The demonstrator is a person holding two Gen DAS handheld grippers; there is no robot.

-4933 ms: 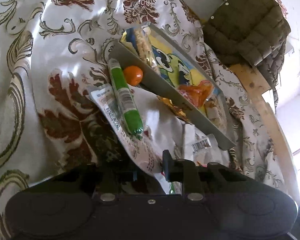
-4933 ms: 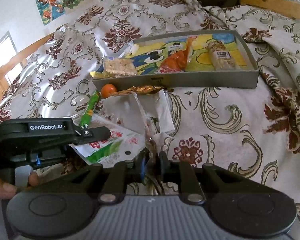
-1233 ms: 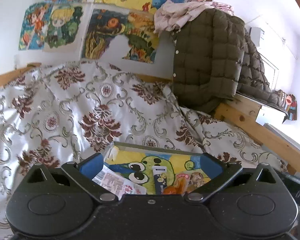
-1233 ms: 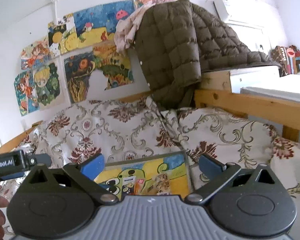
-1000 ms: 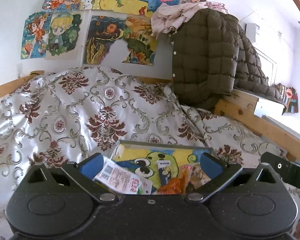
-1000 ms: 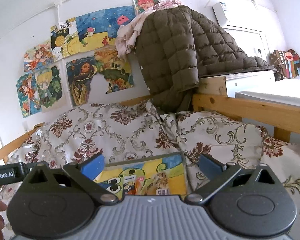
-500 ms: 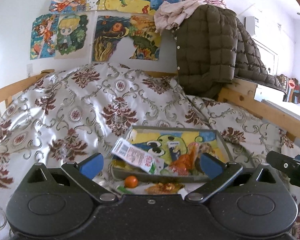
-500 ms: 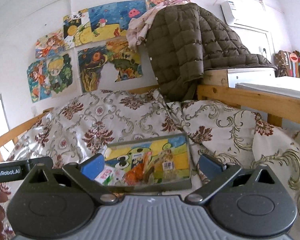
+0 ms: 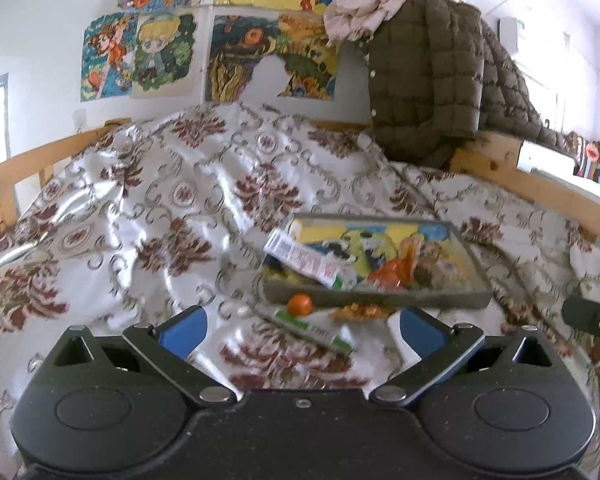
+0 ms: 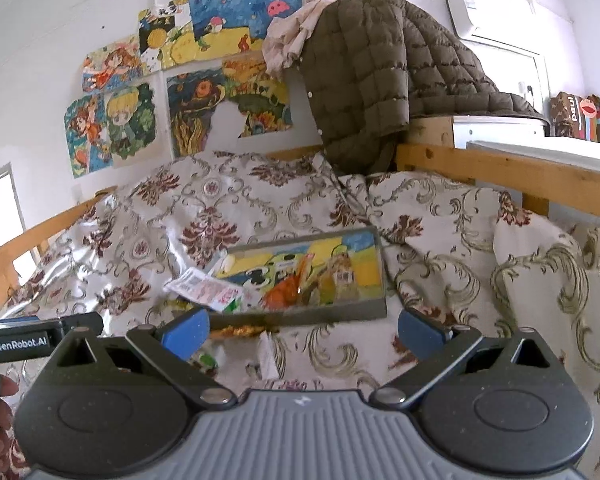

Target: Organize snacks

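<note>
A grey tray [image 9: 380,300] with a cartoon picture inside lies on the patterned bedspread; it also shows in the right wrist view [image 10: 320,314]. It holds an orange wrapper [image 9: 396,268], a biscuit pack [image 10: 342,276] and a white-and-red packet [image 9: 308,260] that hangs over its left rim. In front of the tray lie a small orange ball [image 9: 299,304], a green stick pack [image 9: 312,332] and a gold wrapper [image 9: 360,312]. My left gripper [image 9: 300,332] is open and empty, held back from the tray. My right gripper [image 10: 302,330] is open and empty too.
A brown quilted jacket [image 9: 432,88] hangs over the wooden bed frame [image 10: 500,172] at the back right. Cartoon posters [image 9: 220,40] cover the wall. The left gripper's side [image 10: 40,338] shows at the left of the right wrist view.
Both grippers have pulled back and tilted down from the tray, so the loose snacks in front of it come into view. Both were shut near the snacks about five seconds ago and are open now.
</note>
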